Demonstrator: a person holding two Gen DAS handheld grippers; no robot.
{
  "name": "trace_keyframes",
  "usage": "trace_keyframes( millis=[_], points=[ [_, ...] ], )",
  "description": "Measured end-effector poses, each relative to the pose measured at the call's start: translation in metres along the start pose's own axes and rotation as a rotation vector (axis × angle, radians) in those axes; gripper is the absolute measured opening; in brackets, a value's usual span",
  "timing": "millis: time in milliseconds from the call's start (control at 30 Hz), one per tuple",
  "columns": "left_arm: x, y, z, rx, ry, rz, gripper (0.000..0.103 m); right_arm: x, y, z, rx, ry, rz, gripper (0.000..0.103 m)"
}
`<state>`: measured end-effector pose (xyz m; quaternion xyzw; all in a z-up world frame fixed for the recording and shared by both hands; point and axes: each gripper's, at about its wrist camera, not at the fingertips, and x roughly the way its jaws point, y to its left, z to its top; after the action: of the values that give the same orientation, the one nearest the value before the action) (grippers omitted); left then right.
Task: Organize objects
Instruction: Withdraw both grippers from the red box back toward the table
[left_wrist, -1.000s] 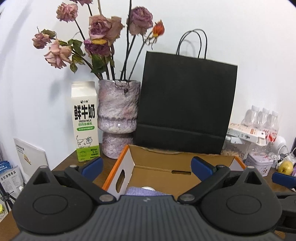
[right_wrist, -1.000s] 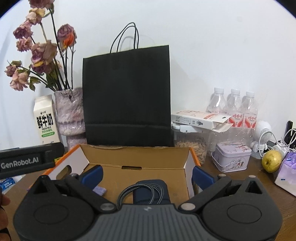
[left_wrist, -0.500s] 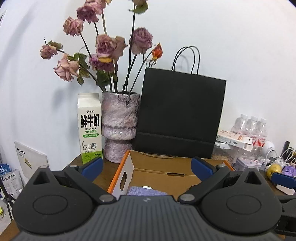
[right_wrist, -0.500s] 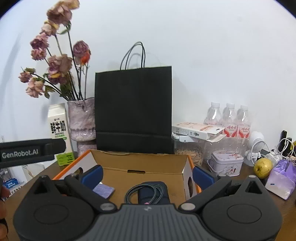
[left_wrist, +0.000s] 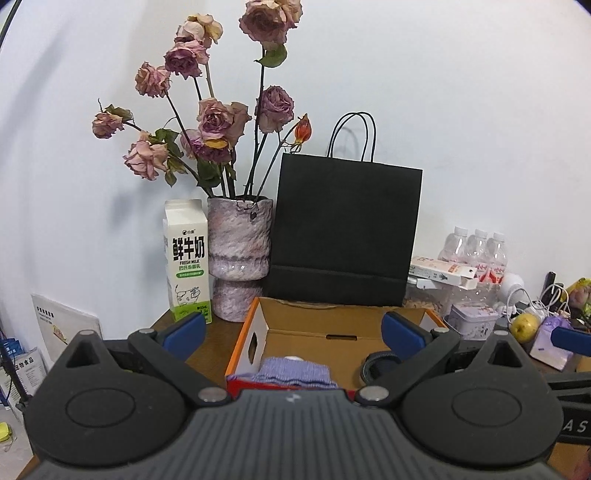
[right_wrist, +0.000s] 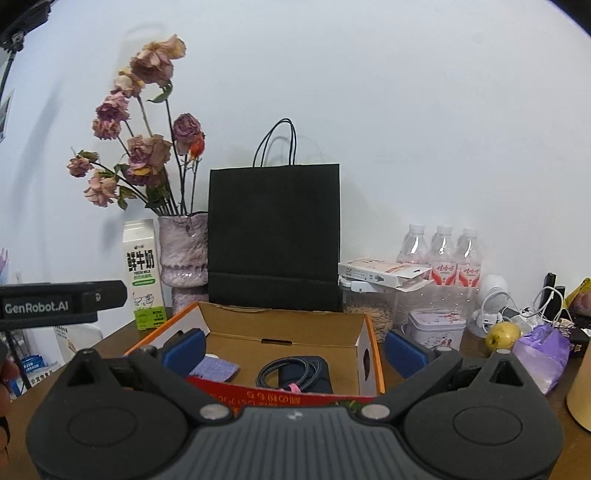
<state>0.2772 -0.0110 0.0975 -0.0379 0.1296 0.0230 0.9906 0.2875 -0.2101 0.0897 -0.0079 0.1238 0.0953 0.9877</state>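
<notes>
Both tongs, left (left_wrist: 291, 330) and right (right_wrist: 293, 341), hover wide and empty before the open orange-edged cardboard box (right_wrist: 364, 332), likely retracted because the coiled grey cable (right_wrist: 291, 371) and folded purple cloth (right_wrist: 217, 369) lie inside.

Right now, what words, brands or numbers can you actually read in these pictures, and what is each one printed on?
"GenRobot.AI": on the black bar of the left claw's handle.
"鲜牛奶", "FRESH MILK": on the milk carton.
"3.3": on the carton's green base, seen from the right wrist; the smaller print there is unreadable.
Red characters on the water bottles: too small.
Print on the flat white box: too small.
Yellow print on the cardboard box's red flap: upside down, unreadable.
</notes>
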Motion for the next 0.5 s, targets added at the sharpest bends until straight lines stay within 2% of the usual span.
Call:
trace_keyframes(
  millis=[500],
  points=[
    [-0.059,0.008,-0.016,0.022,-0.005,-0.027,0.103,-0.065,0.008,-0.037,-0.024,0.033,0.033,0.103]
  ],
)
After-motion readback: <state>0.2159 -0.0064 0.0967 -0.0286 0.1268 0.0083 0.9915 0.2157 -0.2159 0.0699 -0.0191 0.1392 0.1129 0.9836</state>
